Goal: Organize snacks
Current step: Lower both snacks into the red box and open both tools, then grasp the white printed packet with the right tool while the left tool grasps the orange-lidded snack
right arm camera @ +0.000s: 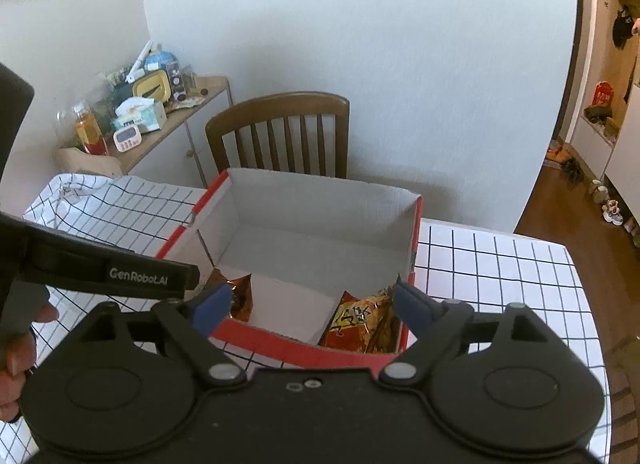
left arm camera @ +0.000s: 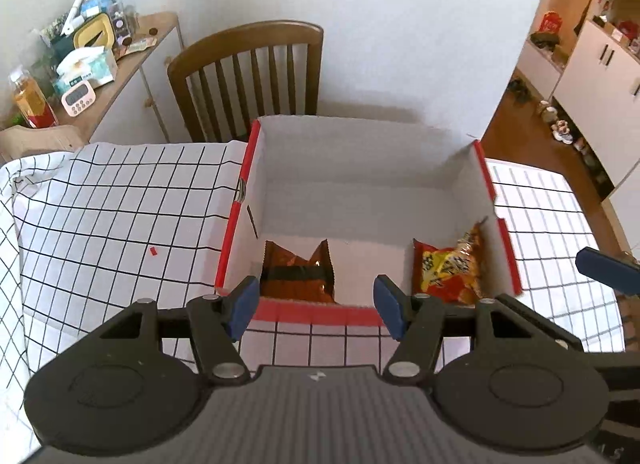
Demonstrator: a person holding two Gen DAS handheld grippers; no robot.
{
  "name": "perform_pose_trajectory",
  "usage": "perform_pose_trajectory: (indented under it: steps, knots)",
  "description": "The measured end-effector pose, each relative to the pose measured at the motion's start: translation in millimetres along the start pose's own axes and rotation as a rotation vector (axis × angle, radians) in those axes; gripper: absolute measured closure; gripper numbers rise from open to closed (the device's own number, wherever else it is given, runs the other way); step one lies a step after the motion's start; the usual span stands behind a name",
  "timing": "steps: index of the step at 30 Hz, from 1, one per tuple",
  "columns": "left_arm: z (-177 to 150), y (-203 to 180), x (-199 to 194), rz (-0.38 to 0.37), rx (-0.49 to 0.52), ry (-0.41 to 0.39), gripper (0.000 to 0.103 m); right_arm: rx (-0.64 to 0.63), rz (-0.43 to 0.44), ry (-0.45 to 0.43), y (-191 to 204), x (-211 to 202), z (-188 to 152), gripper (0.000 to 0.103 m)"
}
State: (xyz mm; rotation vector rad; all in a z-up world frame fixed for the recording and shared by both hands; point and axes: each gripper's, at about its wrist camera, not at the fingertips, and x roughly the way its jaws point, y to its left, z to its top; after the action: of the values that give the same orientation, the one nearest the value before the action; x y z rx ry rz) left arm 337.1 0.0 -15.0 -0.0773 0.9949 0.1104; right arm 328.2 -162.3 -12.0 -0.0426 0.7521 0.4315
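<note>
Tablecloth's red scrap [left arm camera: 153,251]: left view only.

Both wrist cams sit close behind their tongs, angled down; both catch the same red-edged box [left arm camera: 440,167] [right arm camera: 320,199] just ahead.

A plain white wall [left arm camera: 380,23] fills the upper middle of both views, with a dark wooden slat-back chair [left arm camera: 256,71] standing against it. In the upper left, a low wood-topped sideboard [left arm camera: 132,63] is crowded with clutter — a tissue box, a small timer, a bottle. On the right edge, a brown wooden floor [left arm camera: 520,119] runs past white cabinets [left arm camera: 600,75] — daylight is soft and even.
</note>
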Motion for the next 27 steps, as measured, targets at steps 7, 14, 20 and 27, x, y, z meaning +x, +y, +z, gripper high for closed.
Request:
perform_pose_trajectory:
  steps: [7, 14, 20, 27]
  knots:
    - [-24.6, 5.4, -31.8, -0.033, 0.015, -0.025, 0.041, -0.001, 0.012, -0.035, 10.7, -32.2, -12.3, 0.011]
    - [-51.0, 14.2, -60.0, -0.049, 0.025, -0.054, 0.041, -0.001, 0.045, -0.056, 25.7, -61.9, -29.7, 0.011]
    - [-77.8, 23.5, -80.4, -0.07, 0.032, -0.065, 0.041, 0.006, 0.082, -0.07, 40.5, -85.9, -45.9, 0.008]
    - [-108.9, 33.5, -99.5, -0.097, 0.03, -0.076, 0.034, 0.025, 0.096, -0.072, 48.1, -109.5, -74.4, 0.002]
